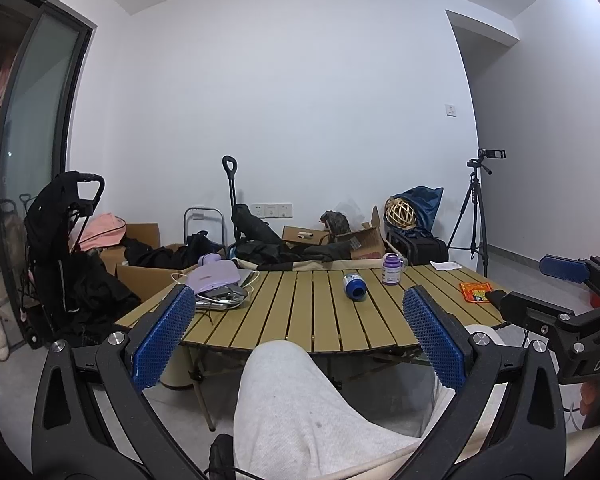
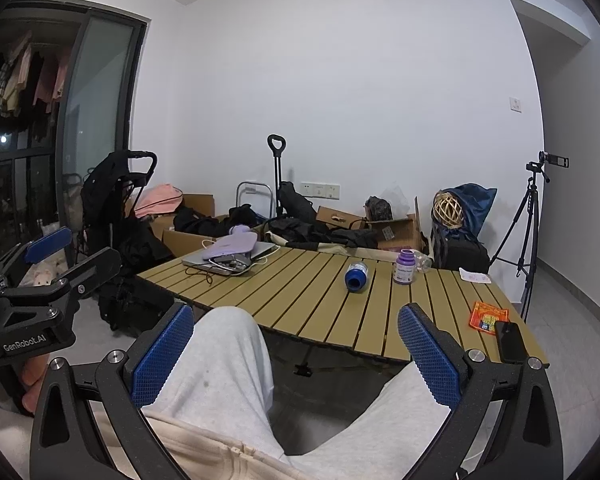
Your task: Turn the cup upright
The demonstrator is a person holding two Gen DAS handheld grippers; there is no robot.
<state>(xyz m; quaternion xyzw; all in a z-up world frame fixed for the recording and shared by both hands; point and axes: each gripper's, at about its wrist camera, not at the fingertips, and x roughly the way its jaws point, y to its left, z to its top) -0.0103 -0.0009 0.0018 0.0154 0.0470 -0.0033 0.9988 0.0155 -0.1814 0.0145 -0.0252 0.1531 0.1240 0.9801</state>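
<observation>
— Holding both back over our lap, are we?

— Yes; the left gripper (image 1: 300, 328) and right gripper (image 2: 296, 344) gape wide, gripping nothing, ready for a reach.

— And the cup (image 1: 353, 286)?

— Lying on its side mid-table (image 1: 300, 320), blue mouth toward us, beside the upright purple bottle (image 1: 392, 269).

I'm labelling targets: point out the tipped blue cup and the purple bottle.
blue cup (image 1: 354, 286): left wrist view, on its side wall.
purple bottle (image 2: 404, 267): right wrist view, on its label.
</observation>
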